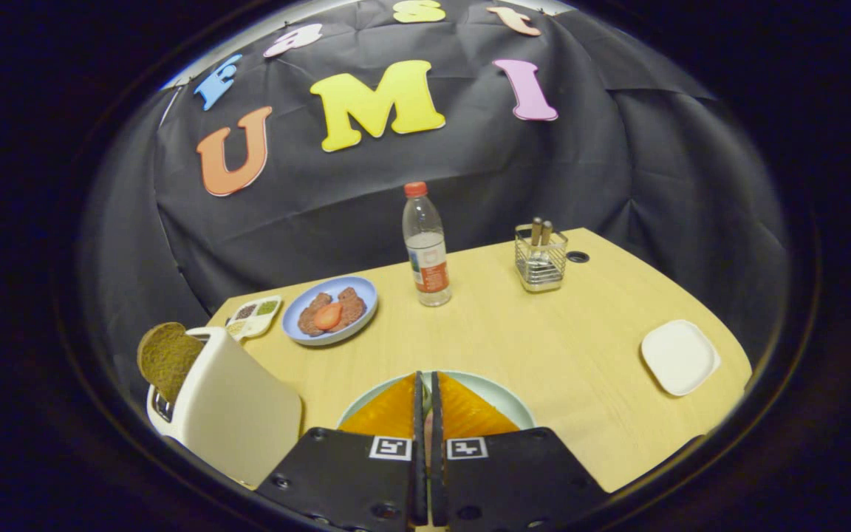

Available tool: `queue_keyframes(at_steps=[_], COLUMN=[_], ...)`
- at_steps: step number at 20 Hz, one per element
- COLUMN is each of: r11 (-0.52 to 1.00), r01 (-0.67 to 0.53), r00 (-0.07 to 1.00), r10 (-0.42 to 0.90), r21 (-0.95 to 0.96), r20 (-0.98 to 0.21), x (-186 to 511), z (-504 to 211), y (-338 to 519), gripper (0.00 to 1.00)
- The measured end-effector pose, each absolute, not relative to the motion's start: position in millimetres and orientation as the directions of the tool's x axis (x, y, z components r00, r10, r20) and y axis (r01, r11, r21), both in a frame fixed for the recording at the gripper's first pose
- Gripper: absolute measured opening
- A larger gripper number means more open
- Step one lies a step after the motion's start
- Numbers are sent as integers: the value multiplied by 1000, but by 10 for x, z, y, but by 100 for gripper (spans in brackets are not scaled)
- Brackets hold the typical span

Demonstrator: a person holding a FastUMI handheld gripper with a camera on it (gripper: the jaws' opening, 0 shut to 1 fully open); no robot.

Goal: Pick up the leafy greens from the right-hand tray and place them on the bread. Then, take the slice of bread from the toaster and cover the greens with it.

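On the pale wooden table (514,332), the gripper (426,391) hangs over a plate (507,399), its 2 fingers pressed nearly together, possibly pinching greens. The bread slice (167,358) stands upright in the toaster (233,406), just left of the fingers.

**Toaster slice standing up at the left, tray lying at the right**

A brown slice of bread (167,358) is sticking upright out of the slot of the cream toaster (237,414), which is standing on the table's near left corner, just left of the fingers. The white, square, round-cornered tray (680,357) is lying flat near the table's right edge, well apart from the toaster. The gripper (426,377) is hovering with its fingers drawn together over a pale plate (499,391), hiding the plate's middle.
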State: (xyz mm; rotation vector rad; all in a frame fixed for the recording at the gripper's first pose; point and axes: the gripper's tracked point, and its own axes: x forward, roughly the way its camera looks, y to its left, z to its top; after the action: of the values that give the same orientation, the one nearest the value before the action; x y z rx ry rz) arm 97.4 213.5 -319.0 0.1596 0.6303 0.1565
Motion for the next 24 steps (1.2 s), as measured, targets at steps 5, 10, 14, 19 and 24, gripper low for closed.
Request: queue_keyframes(at_steps=[5, 10, 14, 19, 24], r11=[992, 995, 993, 989, 987], r01=[-85, -98, -116, -148, -159], r00=[826, 842, 886, 906, 929], r10=[120, 88, 96, 137, 159], r21=[89, 9, -16, 5, 29], r20=[-551, -532, -454, -401, -333], x=[1069, 1055, 956, 681, 439], z=[-3214, -3043, -2533, -1879, -1341], y=[1805, 1584, 1537, 1717, 2153], gripper=[16, 78, 92, 97, 97])
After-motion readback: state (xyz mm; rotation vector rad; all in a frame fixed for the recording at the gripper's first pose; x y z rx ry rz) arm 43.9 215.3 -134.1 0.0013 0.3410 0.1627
